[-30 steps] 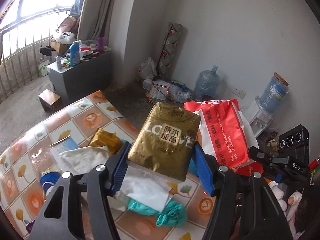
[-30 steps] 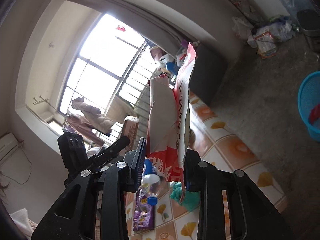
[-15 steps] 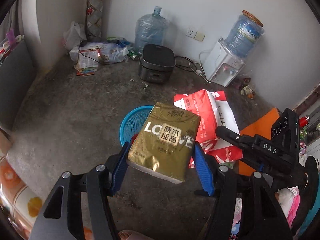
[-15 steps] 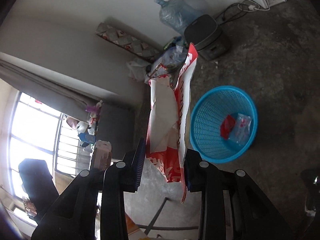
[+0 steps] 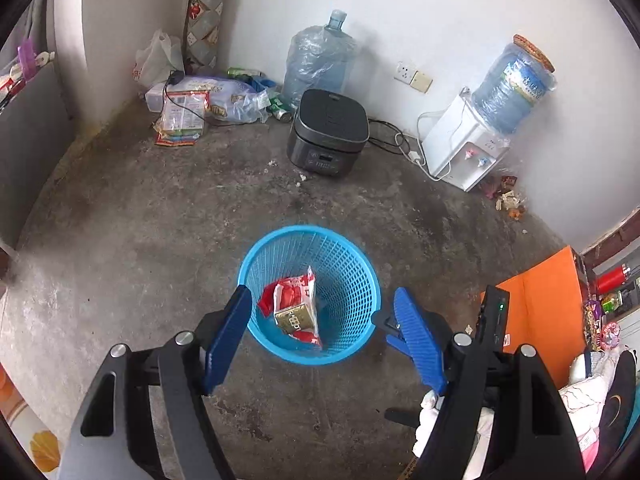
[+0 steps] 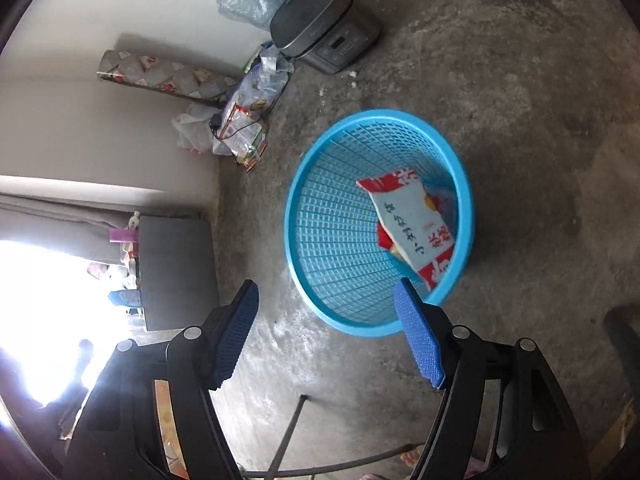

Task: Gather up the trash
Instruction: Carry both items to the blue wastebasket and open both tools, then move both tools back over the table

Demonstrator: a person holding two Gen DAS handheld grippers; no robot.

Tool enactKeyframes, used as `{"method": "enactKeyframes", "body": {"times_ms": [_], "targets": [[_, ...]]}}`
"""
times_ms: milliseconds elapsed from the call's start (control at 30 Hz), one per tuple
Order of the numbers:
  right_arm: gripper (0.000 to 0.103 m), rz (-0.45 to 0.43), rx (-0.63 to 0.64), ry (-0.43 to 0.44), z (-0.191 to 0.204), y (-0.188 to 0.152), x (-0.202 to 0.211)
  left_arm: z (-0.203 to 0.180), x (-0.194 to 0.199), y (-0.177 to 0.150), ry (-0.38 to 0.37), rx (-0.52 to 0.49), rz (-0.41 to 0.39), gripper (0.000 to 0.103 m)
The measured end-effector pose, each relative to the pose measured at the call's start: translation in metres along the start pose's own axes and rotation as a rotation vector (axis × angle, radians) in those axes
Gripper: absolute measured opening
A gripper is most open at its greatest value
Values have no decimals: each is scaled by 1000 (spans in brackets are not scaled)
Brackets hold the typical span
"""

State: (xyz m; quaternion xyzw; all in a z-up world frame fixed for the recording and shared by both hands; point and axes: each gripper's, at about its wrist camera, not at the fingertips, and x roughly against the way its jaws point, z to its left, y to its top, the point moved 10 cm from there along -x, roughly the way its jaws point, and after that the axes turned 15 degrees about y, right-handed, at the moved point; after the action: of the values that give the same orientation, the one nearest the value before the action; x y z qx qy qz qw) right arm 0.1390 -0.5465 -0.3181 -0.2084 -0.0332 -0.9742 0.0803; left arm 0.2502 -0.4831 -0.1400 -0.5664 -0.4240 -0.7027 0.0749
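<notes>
**Both grippers empty above the blue basket; wrappers lie inside**

The left gripper [image 5: 322, 312] is held over a bare grey concrete floor [image 5: 160, 220], stained and dusty. Its jaws have just been opening and now stand wide apart, with nothing between them. Below the gap a blue mesh basket [image 5: 352, 280] stands on the floor. Inside it a gold packet [image 5: 293, 317] is seen lying against a red and white bag [image 5: 294, 286].

The right gripper [image 6: 326, 294] is likewise spread, its jaws having just been opening, and nothing is clamped. In its view the basket [image 6: 328, 216] lies ahead and to the right of the gap, and the red and white bag [image 6: 416, 224] rests against the far inner wall. The gold packet is mostly hidden there.

The room is noted as follows. A dark rice cooker [image 5: 328, 134] is set on the floor near a white wall [image 5: 440, 20]. Just beside it an empty water jug [image 5: 320, 60] stands against the wall. A white water dispenser [image 5: 460, 148] with a blue bottle on top is placed further right, its cable trailing along the floor. Plastic bags and food packs [image 5: 200, 100] are piled in the corner. An orange panel [image 5: 548, 304] is seen at the right edge.
</notes>
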Motion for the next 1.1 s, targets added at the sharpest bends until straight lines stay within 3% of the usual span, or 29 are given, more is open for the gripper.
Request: {"method": "enactKeyframes", "body": {"times_ms": [133,300,467,633,700,900,1100], "targets": [[68,-37,151,20,57,-12,23,11,66,12,-31,4,-125,74],[72,-106,466,26,150,-40,61,30,162,11,-39,-28,-294,89],[95,-177,757,10,222,-87,95,68,248,-18,28,-19,-421,95],[95,-217,954,34,264,-130,113,118,315,-64,143,39,-507,97],[95,-200,1007,35,273,-146,113,138,334,-86,186,82,-520,97],[95,-32,1077,91,282,-201,96,201,373,-150,301,252,-535,97],[95,29,1129,178,304,-251,92,248,405,-204,382,365,-545,97]]}}
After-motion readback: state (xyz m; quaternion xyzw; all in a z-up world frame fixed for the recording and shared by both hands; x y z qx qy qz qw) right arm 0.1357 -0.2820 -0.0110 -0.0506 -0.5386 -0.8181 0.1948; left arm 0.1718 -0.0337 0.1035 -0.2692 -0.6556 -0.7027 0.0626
